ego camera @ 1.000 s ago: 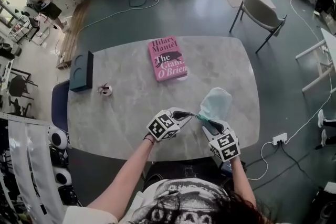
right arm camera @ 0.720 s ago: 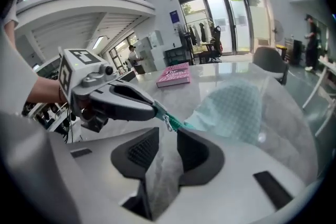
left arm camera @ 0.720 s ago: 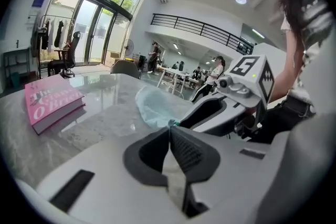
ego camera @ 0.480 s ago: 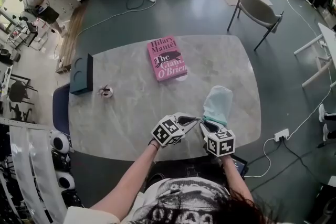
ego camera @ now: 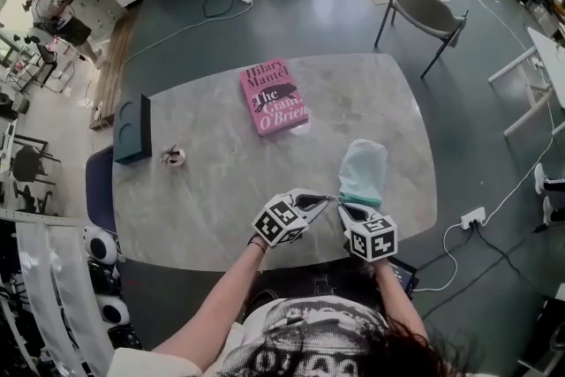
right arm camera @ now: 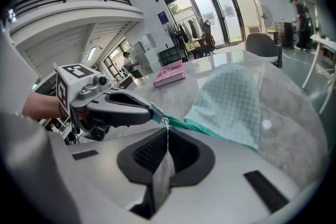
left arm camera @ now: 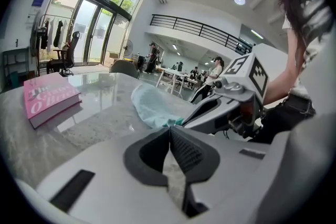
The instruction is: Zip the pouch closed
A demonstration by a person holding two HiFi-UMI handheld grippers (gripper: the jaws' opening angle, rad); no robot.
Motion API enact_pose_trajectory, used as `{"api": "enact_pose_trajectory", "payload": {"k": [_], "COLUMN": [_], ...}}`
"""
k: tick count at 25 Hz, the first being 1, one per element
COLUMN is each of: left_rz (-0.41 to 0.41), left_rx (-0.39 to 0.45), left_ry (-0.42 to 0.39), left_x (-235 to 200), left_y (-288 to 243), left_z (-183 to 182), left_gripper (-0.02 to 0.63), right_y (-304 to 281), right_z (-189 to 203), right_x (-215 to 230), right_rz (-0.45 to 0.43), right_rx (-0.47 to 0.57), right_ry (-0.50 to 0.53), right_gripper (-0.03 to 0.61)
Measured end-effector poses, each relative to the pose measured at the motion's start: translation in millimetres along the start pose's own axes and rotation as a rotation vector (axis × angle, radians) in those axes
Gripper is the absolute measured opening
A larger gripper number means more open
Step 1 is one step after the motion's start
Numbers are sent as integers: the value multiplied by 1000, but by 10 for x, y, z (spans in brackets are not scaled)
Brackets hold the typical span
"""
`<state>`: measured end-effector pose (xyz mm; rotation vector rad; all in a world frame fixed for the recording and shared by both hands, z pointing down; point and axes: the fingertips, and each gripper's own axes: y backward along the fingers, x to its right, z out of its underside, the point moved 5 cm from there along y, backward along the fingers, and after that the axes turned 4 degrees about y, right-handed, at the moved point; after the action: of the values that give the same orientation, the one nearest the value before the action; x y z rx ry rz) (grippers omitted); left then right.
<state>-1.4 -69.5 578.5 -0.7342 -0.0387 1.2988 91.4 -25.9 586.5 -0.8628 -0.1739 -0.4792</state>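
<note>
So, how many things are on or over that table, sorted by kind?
1 book, pink
1 pouch, mint green
1 dark box, at the table's left edge
1 small whitish item, too small to identify
2 hand-held grippers: left gripper shut on the pouch's end, right gripper closing on the zip pull
Total: 6

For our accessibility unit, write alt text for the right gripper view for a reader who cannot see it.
The right gripper is closing its jaws on the small zipper pull of a mint-green pouch, while the left gripper pinches the pouch's near end. The pouch lies on a marble table, with a pink book beyond.
</note>
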Motion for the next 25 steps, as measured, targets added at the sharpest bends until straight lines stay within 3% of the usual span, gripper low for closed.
{"api": "enact_pose_trajectory", "payload": {"k": [12, 25], "left_rz": [45, -9], "left_rx": [-20, -1], "left_ry": [-60, -41], "left_x": [68, -170], "left_y": [-21, 168], "left_z": [-30, -45], "left_gripper": [14, 14], "right_y": [38, 230], "right_z": [79, 368], "right_x": [91, 686], "right_rz": [6, 157], "right_rx": [-9, -85], "right_ry": [-40, -82], "right_gripper": [11, 9]}}
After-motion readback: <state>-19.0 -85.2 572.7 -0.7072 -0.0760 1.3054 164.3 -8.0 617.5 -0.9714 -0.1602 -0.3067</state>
